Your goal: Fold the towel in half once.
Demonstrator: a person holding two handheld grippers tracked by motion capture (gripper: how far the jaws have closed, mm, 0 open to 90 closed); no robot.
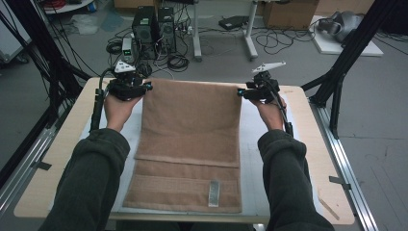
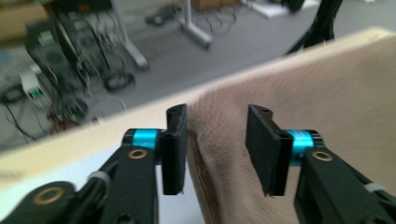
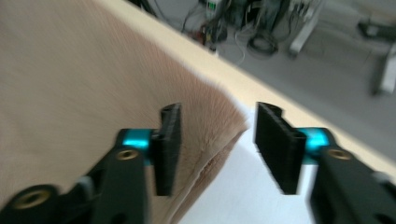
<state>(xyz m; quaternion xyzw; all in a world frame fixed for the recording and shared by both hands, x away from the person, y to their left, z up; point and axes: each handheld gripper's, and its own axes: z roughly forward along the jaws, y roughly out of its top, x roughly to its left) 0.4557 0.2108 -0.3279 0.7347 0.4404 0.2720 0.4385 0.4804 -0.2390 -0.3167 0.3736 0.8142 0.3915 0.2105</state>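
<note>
A light-brown terry towel (image 1: 192,125), folded once so that its upper layer covers the far part, is shown lying on the white mat (image 1: 250,144) of a pale wooden table (image 1: 308,125), with a grey label (image 1: 213,193) at its near edge. The left gripper (image 1: 146,86) is held at the far left corner of the fold and the right gripper (image 1: 240,92) at the far right corner. In both gripper views the black jaws are seen standing apart, with the towel's corner between them but not pinched. The step in hand is judged to be the release after a fold; the next move calls for a fresh grasp for a second fold
</note>
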